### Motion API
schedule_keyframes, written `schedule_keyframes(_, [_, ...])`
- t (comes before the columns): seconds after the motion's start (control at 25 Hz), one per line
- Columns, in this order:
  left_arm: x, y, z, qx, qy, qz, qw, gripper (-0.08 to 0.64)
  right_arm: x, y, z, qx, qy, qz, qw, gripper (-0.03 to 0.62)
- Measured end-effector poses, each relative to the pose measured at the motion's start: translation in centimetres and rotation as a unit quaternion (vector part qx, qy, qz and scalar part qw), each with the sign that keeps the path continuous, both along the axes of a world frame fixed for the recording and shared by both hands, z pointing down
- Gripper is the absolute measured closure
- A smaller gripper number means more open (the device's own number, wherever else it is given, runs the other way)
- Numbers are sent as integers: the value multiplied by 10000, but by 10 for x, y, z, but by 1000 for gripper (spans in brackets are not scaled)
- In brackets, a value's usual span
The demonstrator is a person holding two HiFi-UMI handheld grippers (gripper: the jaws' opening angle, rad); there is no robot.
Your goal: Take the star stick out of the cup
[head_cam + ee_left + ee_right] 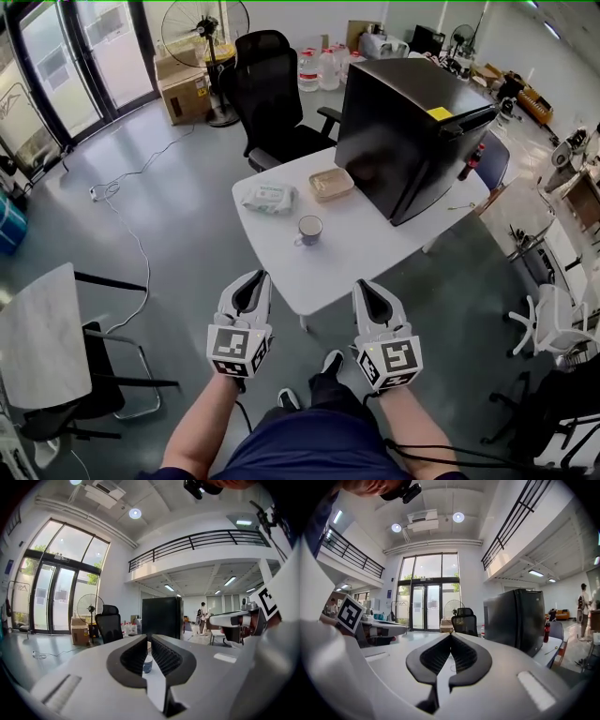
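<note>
On white table (361,239), cup (309,230) upright, contents too small to tell, left claw (253,276) and right claw (367,285) pressed together.

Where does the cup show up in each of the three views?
Head view: cup near the centre, on the white table.
Left gripper view: cup at lower centre, framed by that gripper's jaws.
Right gripper view: cannot be made out.
Shared landmark: the black fridge in all three.
</note>
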State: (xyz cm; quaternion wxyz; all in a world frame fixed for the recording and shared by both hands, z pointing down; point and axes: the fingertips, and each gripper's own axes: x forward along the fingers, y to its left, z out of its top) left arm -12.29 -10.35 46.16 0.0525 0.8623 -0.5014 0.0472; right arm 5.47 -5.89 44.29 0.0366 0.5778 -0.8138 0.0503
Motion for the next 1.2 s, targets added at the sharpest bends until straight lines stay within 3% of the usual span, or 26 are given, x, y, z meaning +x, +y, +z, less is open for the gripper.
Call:
schedule_keyframes(0.36, [46, -86, 49, -817, -477, -143, 9954, 554, 45, -73, 24, -206, -271, -234, 9991, 584])
schedule_keyframes(0.72, [59, -149, 101, -1812, 28, -179, 9833, 522, 53, -94, 44, -395, -518, -526, 9965, 586])
schedule_keyframes(1.04, [61, -197, 187, -2986, 227, 123, 9540, 512, 82, -96, 63, -605, -607, 332, 9958, 584])
schedule_keyframes(1.2, [67, -217, 204, -3219, 447, 208, 9455, 512, 95, -94, 67, -698, -540, 715, 9935, 586])
